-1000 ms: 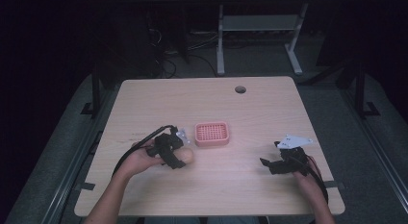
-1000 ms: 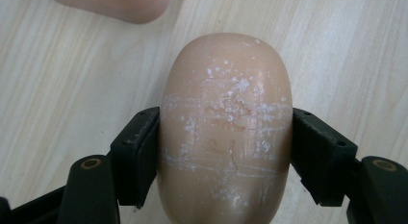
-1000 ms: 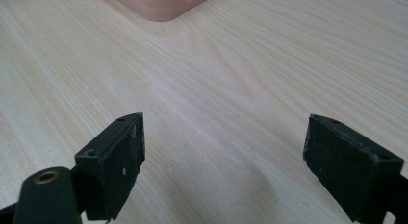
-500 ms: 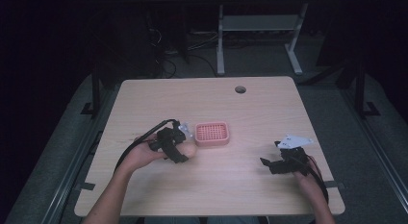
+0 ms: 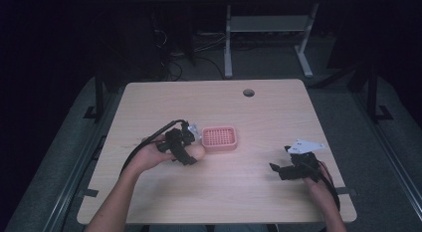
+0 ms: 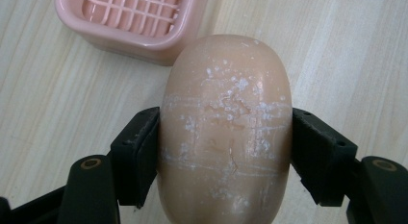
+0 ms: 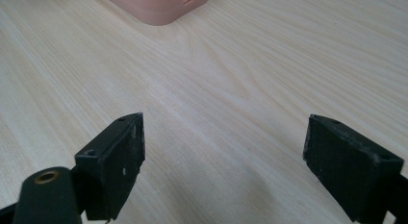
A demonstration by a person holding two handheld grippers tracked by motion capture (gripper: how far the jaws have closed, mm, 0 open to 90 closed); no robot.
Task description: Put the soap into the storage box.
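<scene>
A tan oval bar of soap (image 6: 226, 128), scuffed with white marks, sits clamped between the two black jaws of my left gripper (image 6: 226, 152). In the high view the left gripper (image 5: 191, 153) holds the soap (image 5: 196, 151) just left of a pink soap dish (image 5: 219, 138) with a grid insert. The dish (image 6: 132, 19) lies right beyond the soap's far end. My right gripper (image 5: 278, 167) rests near the table's front right, open, its jaws (image 7: 223, 161) wide apart over bare wood. A corner of the pink dish (image 7: 159, 5) shows far ahead of it.
The light wooden table (image 5: 249, 192) has a round cable hole (image 5: 248, 92) at the back right. Dark floor, cables and a white desk frame (image 5: 263, 28) lie beyond the far edge.
My left gripper, holding the soap, has shifted slightly up and toward the pink dish. The right gripper has stayed put.
</scene>
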